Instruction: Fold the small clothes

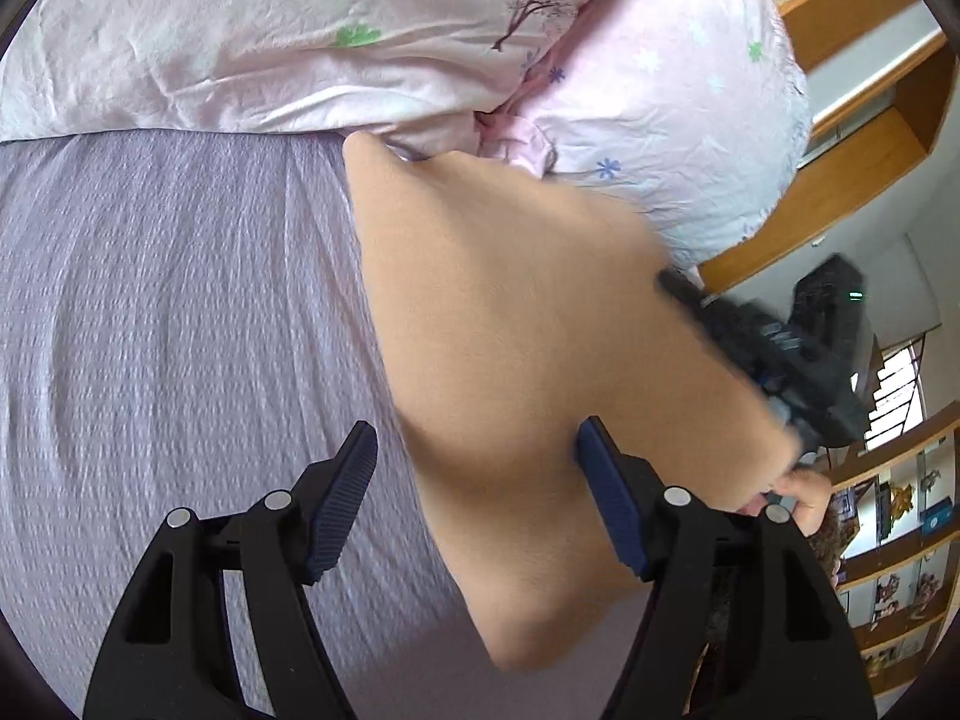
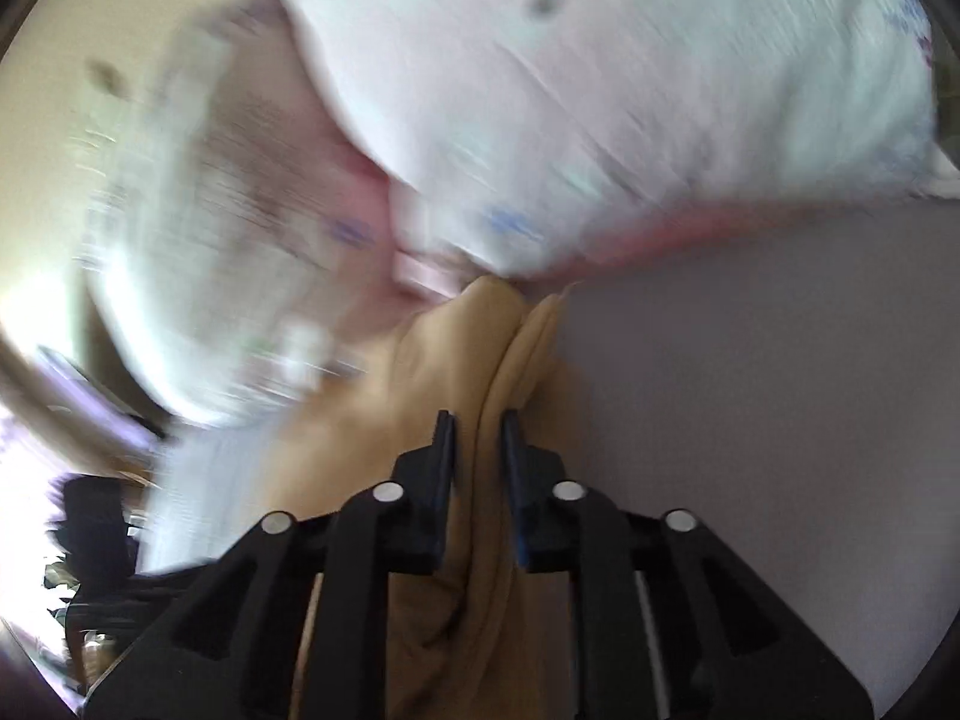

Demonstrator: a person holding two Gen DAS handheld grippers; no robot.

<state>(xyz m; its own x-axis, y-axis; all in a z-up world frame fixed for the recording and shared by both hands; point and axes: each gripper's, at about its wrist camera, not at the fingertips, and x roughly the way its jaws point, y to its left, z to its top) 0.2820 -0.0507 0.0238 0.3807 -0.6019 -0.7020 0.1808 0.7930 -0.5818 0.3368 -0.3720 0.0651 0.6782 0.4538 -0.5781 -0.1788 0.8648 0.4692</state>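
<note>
A tan garment is stretched out over the lilac bed sheet, lifted at its right side. My left gripper is open, its jaws wide apart, with the garment's lower edge lying between them. My right gripper shows at the right of the left wrist view, holding the garment's far edge. In the right wrist view the right gripper is shut on a bunched fold of the tan garment, which runs forward from the jaws. That view is blurred.
A pink floral quilt and a pale flowered pillow lie at the far side of the bed. Wooden shelves with small items stand to the right. The quilt fills the top of the right wrist view.
</note>
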